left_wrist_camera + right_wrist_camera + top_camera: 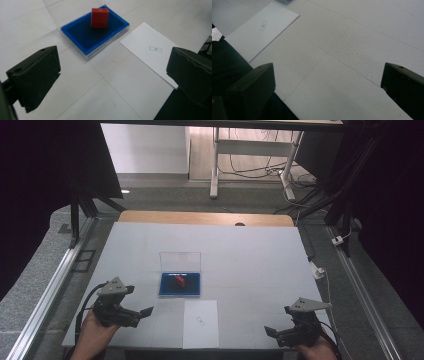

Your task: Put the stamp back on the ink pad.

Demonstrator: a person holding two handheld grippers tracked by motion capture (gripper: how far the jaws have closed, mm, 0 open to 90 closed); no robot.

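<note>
I have both grippers low at the near edge of the table [260,250], one at each corner, and neither has anything between its fingers. My left gripper [142,312] points in toward the middle with its fingers spread wide, and in the left gripper view they frame the blue tray [82,37] with the red block [100,18] standing upright on it, toward its far end. That aim is deliberate, I think: the block is the only loose thing worth picking up, and it stands free with room on both sides for the fingers to close around it. Behind the tray a clear lid [180,261] stands up, probably hinged open to leave the block reachable from my side, though the high view is too small to be sure. A white sheet of paper [200,324] with a small printed box lies flat just beside the tray on the near side, perhaps marking a spot. My right gripper [274,332] waits well apart from all this, fingers also spread, over bare table.
</note>
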